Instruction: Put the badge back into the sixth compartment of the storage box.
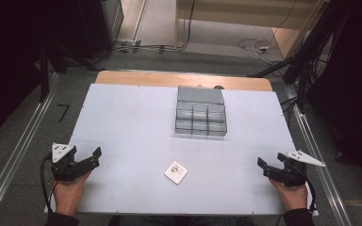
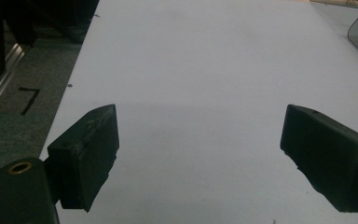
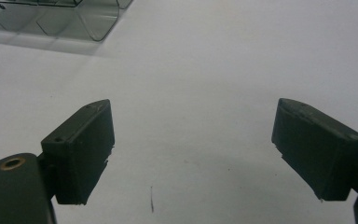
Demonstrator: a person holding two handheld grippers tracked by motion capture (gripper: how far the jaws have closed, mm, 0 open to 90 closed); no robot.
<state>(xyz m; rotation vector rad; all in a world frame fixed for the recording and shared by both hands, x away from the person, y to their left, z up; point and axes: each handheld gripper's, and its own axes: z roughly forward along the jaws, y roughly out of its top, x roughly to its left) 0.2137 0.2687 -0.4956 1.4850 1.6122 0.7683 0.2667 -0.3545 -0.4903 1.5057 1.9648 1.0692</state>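
Between both wide-spread grippers, left (image 1: 88, 160) and right (image 1: 269, 167), lay a small packet (image 1: 176, 172), probably light and flimsy; edges looked graspable.

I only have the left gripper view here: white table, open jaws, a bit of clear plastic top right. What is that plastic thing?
Observer: A clear organizer box with compartments, at the table's far middle.
Operator: Anything nearer the person?
Observer: A small white packet lies flat, between both hands.
Operator: And the right claw?
Observer: The right claw is open, holding nothing, near the table's right edge.
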